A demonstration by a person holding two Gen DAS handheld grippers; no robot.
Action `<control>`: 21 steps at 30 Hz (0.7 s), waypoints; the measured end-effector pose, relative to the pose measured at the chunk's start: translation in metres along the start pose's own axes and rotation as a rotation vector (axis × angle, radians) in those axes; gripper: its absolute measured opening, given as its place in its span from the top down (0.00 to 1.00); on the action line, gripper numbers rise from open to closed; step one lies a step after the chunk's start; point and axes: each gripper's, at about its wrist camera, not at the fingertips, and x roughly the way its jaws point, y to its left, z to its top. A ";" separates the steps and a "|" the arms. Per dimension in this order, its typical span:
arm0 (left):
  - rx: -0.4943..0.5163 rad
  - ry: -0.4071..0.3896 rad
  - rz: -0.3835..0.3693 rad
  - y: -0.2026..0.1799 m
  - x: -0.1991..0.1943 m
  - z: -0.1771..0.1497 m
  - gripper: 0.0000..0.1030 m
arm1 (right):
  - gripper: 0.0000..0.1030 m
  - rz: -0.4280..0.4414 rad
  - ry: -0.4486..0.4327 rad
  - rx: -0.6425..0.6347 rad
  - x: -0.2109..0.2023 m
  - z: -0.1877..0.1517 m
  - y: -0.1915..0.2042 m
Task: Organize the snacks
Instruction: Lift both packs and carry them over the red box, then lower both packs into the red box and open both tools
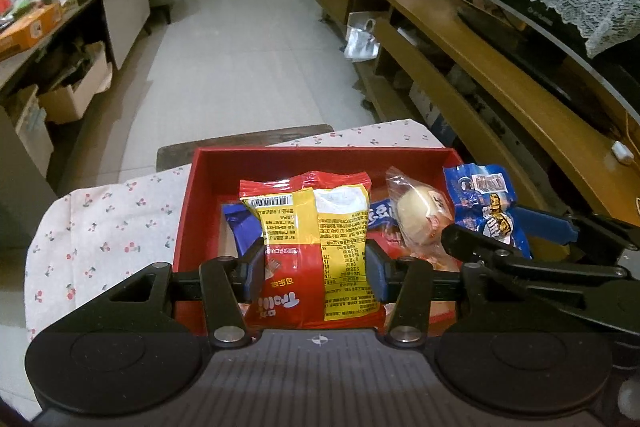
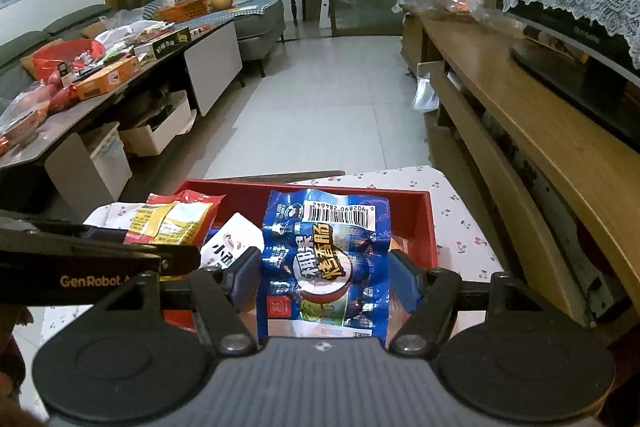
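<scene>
Gripping red-yellow packet [image 1: 316, 247] in left jaws, blue packet [image 2: 326, 259] in right, barcode in right view only.

My right gripper [image 2: 324, 277] is clamped on a blue snack packet [image 2: 326, 259], barcode end pointing away from the jaws. Beyond the jaws sits the red box [image 2: 424, 223]. Left of them, the left gripper [image 2: 120, 259] carries a red-and-yellow packet [image 2: 176, 219].

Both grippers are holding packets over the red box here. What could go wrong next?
1. The left gripper and right gripper sit close together and might collide.
2. The red-yellow packet and blue packet could land on the clear-wrapped bun and other snacks in the red box, piling up or slipping out.
</scene>
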 end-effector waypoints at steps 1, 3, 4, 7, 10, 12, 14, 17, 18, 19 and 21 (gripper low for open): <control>0.000 0.003 0.004 0.000 0.002 0.001 0.45 | 0.15 -0.002 0.001 0.000 0.003 0.001 0.000; 0.001 0.006 0.012 0.000 0.006 0.002 0.45 | 0.15 -0.008 0.002 -0.004 0.007 0.002 0.000; 0.001 0.007 0.018 0.001 0.009 0.003 0.45 | 0.15 -0.011 0.003 -0.007 0.010 0.003 0.000; -0.005 0.014 0.028 0.002 0.014 0.004 0.45 | 0.15 -0.015 0.010 -0.008 0.017 0.002 0.000; -0.010 0.027 0.041 0.003 0.022 0.002 0.45 | 0.15 -0.020 0.023 -0.015 0.026 0.001 0.001; -0.012 0.036 0.053 0.003 0.026 0.002 0.45 | 0.15 -0.025 0.032 -0.023 0.032 0.000 0.002; -0.015 0.043 0.062 0.004 0.029 0.001 0.45 | 0.15 -0.028 0.036 -0.031 0.036 0.000 0.003; -0.016 0.048 0.071 0.006 0.033 0.001 0.45 | 0.15 -0.033 0.040 -0.041 0.040 -0.001 0.005; -0.015 0.051 0.075 0.007 0.034 0.001 0.45 | 0.15 -0.034 0.044 -0.043 0.042 -0.001 0.005; -0.016 0.054 0.078 0.007 0.035 0.000 0.45 | 0.15 -0.035 0.046 -0.045 0.044 -0.001 0.005; -0.019 0.061 0.082 0.008 0.038 -0.001 0.45 | 0.15 -0.039 0.050 -0.054 0.046 -0.004 0.007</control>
